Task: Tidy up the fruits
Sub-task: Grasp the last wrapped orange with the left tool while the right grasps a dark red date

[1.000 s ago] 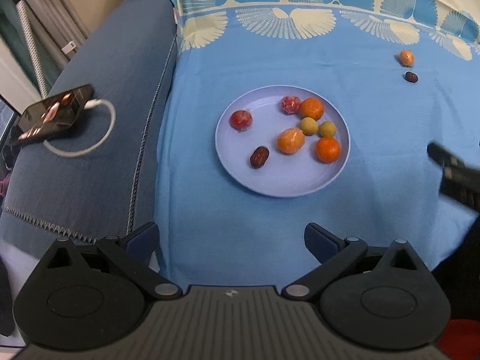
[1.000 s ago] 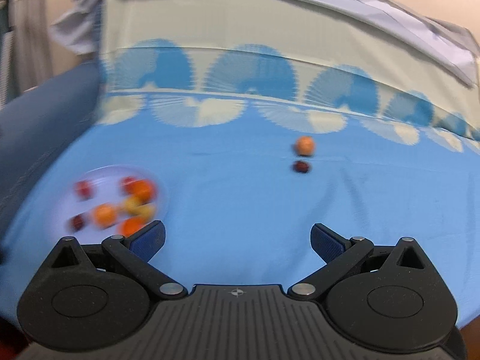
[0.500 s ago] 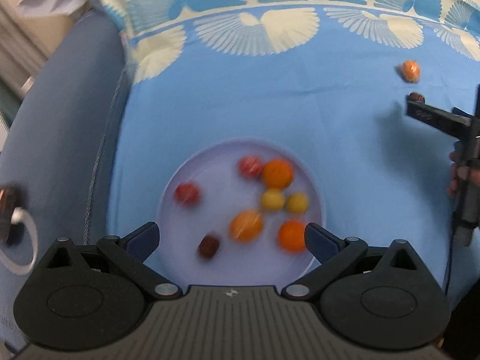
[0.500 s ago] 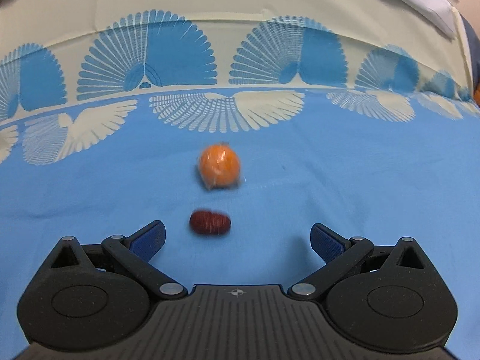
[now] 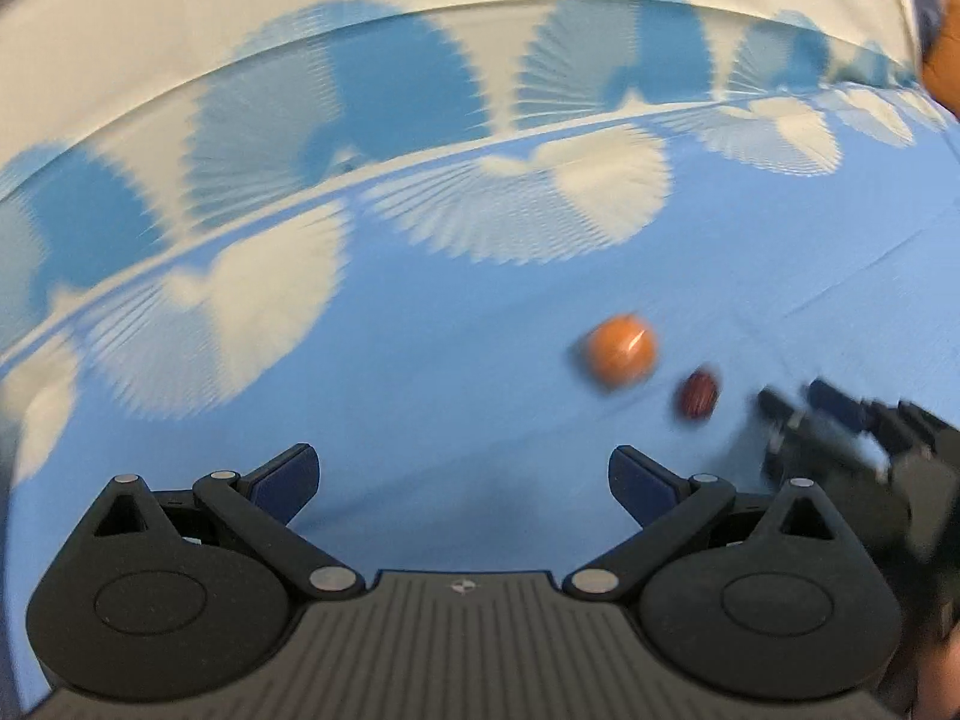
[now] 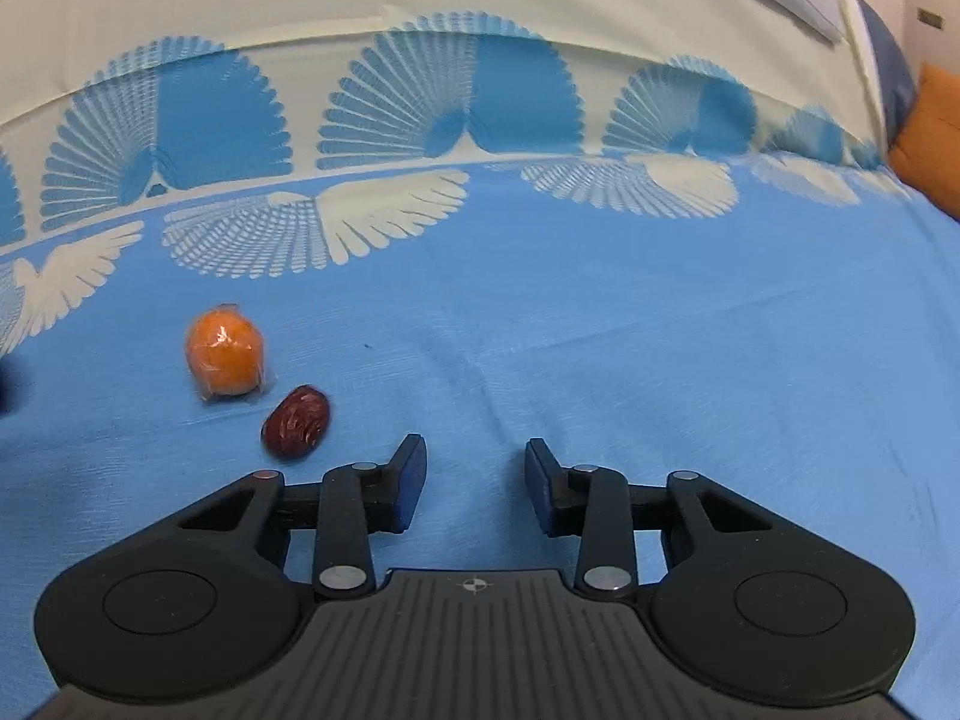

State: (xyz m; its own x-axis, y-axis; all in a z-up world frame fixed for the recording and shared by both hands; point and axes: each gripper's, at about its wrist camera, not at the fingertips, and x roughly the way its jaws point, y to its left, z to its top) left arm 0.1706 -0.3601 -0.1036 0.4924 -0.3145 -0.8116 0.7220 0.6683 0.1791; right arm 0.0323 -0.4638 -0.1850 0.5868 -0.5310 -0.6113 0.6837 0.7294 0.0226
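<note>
A wrapped orange fruit (image 6: 224, 358) and a dark red date (image 6: 296, 413) lie side by side on the blue cloth (image 6: 600, 330). My right gripper (image 6: 474, 480) is low over the cloth, just right of the date, with its jaws partly closed and nothing between them. In the blurred left wrist view the orange fruit (image 5: 620, 350) and the date (image 5: 698, 393) lie ahead to the right. My left gripper (image 5: 462, 480) is wide open and empty. The right gripper (image 5: 840, 420) shows there just right of the date. The plate is out of view.
The cloth has a cream band with blue fan patterns (image 6: 468, 96) at the far side. An orange cushion (image 6: 930, 132) sits at the far right edge. Open blue cloth lies to the right of the fruits.
My left gripper has swung from over the plate toward the two loose fruits; the plate has left its view. My right gripper has narrowed its jaws and shifted right of the date.
</note>
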